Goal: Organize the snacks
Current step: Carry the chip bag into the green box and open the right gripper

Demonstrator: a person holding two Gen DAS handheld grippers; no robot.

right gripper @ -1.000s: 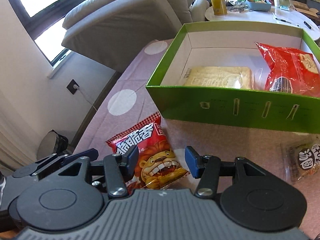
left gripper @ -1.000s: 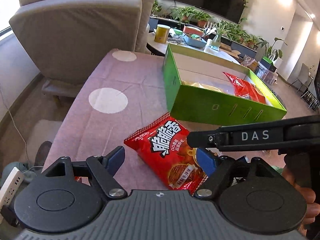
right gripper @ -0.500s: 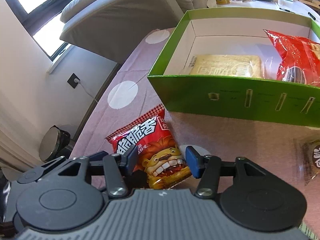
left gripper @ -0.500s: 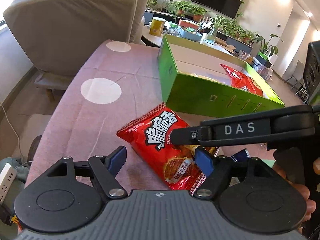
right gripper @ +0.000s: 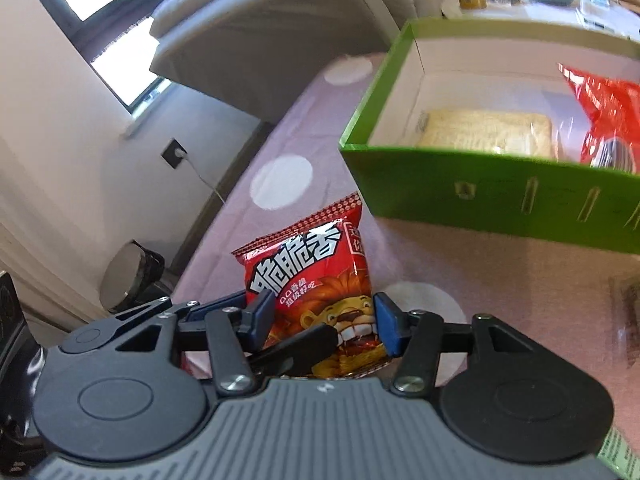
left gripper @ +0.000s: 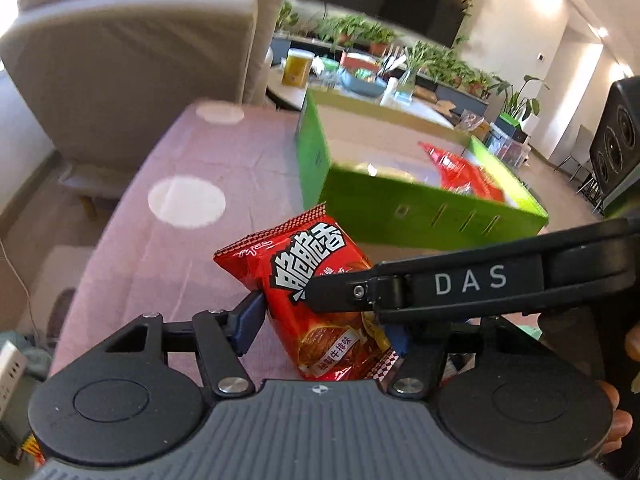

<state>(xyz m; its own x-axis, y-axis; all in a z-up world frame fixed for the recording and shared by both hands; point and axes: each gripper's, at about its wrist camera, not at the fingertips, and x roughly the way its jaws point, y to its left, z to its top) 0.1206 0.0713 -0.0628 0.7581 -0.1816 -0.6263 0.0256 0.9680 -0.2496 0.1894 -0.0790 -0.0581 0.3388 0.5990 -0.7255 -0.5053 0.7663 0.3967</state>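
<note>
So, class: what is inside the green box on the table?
Inside the green box lie a pale cracker packet and a red snack bag to its right. The near wall hides their lower edges and the floor in front of them.

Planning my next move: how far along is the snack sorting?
Done: pale cracker pack and shiny red bag lie inside the green cardboard box. In hand: red lion-print snack bag between the pads of left gripper and right gripper, grip unconfirmed. Left: boxing it, plus the dark clear-wrapped packet on the tablecloth.
</note>
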